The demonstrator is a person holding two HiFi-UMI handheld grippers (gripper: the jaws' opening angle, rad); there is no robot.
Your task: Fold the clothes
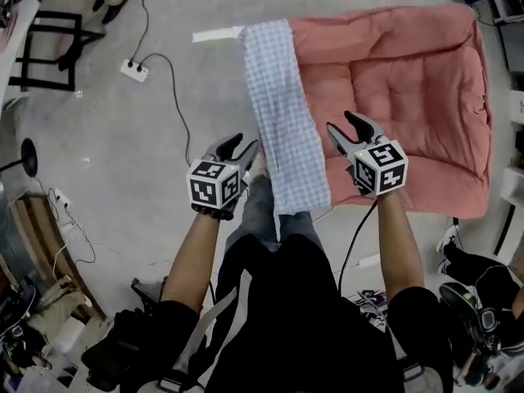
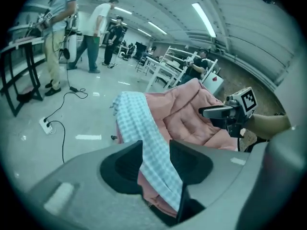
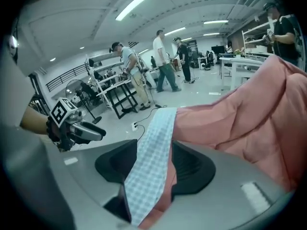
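A blue-and-white checked cloth (image 1: pixel 282 121), folded into a long narrow strip, lies along the left edge of a pink padded cushion (image 1: pixel 409 80) on the floor. Its near end hangs over the cushion's front edge by my knees. My left gripper (image 1: pixel 239 147) stands open just left of that near end, its tips close to the cloth's edge. Open as well, my right gripper (image 1: pixel 348 128) hovers over the cushion a little right of the strip. Each gripper view shows the cloth (image 2: pixel 144 128) (image 3: pixel 153 152) running through the gap between the jaws, with no pad pressing on it.
A power strip (image 1: pixel 135 70) and its cable lie on the grey floor at left, near a black frame (image 1: pixel 45 51). A white tape strip (image 1: pixel 217 33) lies by the cloth's far end. Shoes and bags (image 1: pixel 475 277) sit at right. People (image 2: pixel 98 37) stand far off.
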